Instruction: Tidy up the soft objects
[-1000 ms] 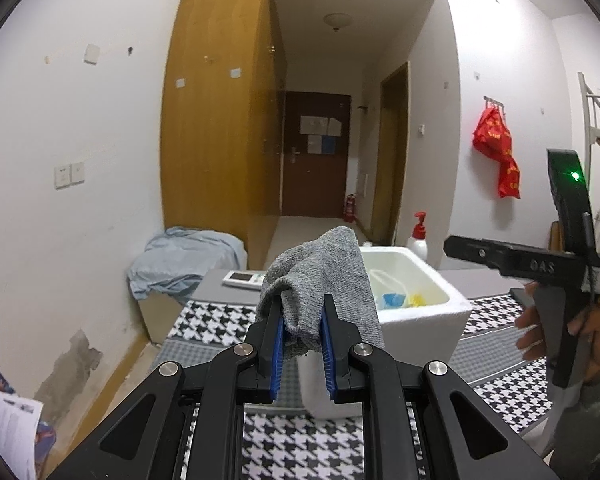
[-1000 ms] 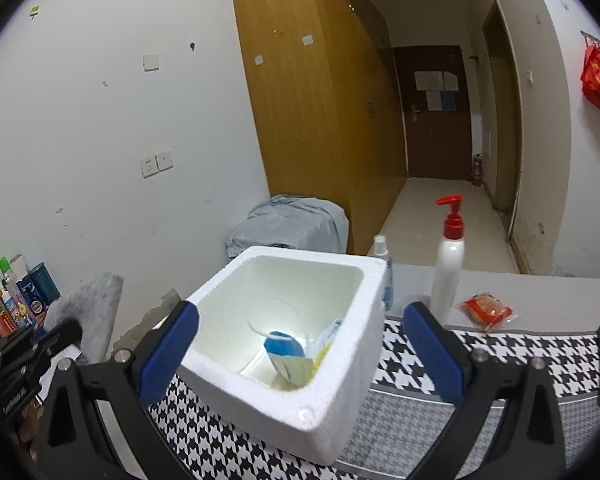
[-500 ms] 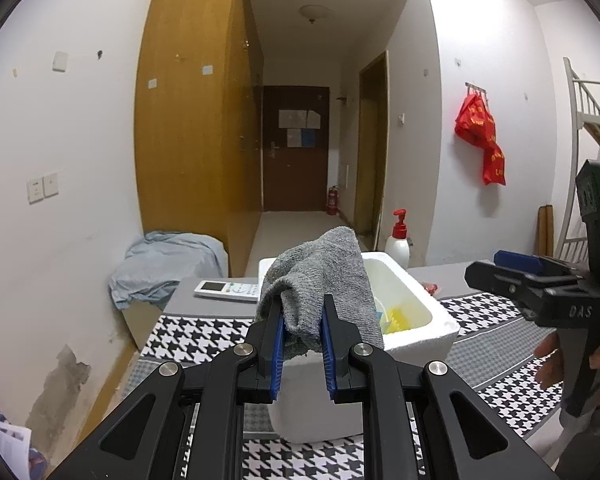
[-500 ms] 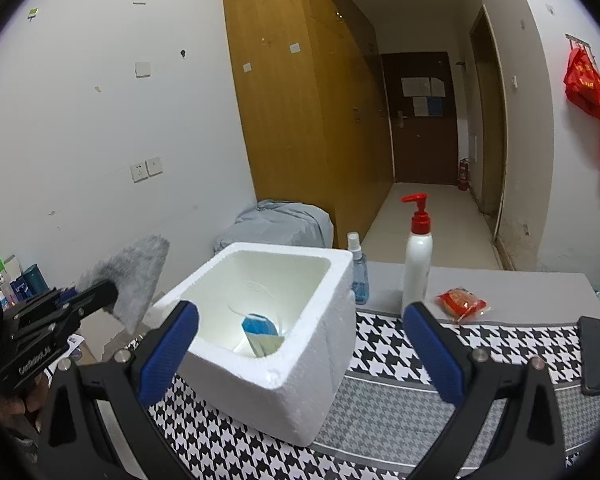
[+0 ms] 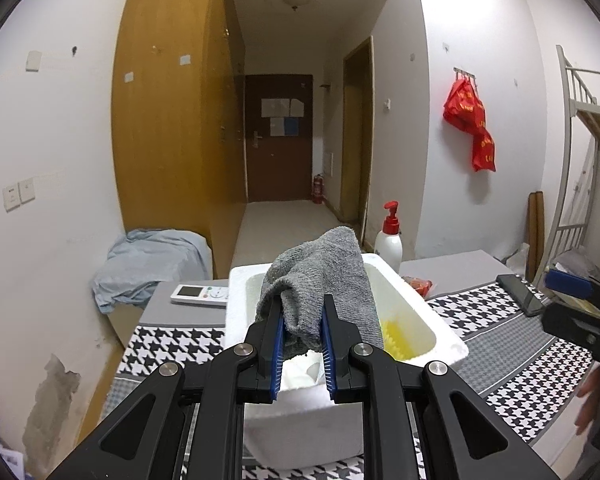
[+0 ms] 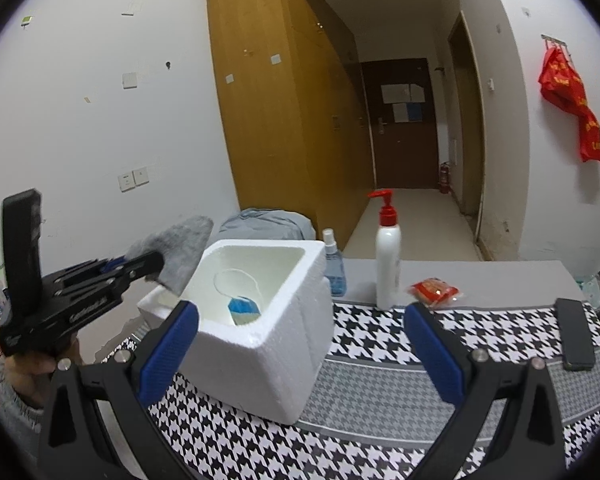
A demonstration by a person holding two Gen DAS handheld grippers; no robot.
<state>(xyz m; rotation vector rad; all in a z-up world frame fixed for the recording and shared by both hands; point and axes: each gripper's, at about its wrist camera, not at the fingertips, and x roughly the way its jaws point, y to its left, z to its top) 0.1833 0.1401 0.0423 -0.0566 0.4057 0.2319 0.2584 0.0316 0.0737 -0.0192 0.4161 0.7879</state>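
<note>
A grey knitted cloth (image 5: pixel 320 276) stands bunched between the blue pads of my left gripper (image 5: pixel 302 322), which is shut on it. The cloth hangs over the near rim of a white foam box (image 5: pixel 444 338) on the houndstooth table. In the right wrist view the same cloth (image 6: pixel 178 252) and left gripper (image 6: pixel 148 266) hover at the left edge of the foam box (image 6: pixel 284 344). Inside lie a blue mask (image 6: pixel 242 310) and something yellow (image 5: pixel 394 334). My right gripper (image 6: pixel 300 338) is wide open, in front of the box, with nothing between its pads.
A white pump bottle (image 6: pixel 388 264), a small blue spray bottle (image 6: pixel 334 268) and a red packet (image 6: pixel 434 292) stand behind the box. A dark phone (image 6: pixel 576 334) lies at the right. A remote (image 5: pixel 200 295) rests left of the box. Bottles crowd the far left.
My left gripper with the cloth has moved toward the box and now hangs over its rim. The right gripper has shifted right, so the box sits more to its left.
</note>
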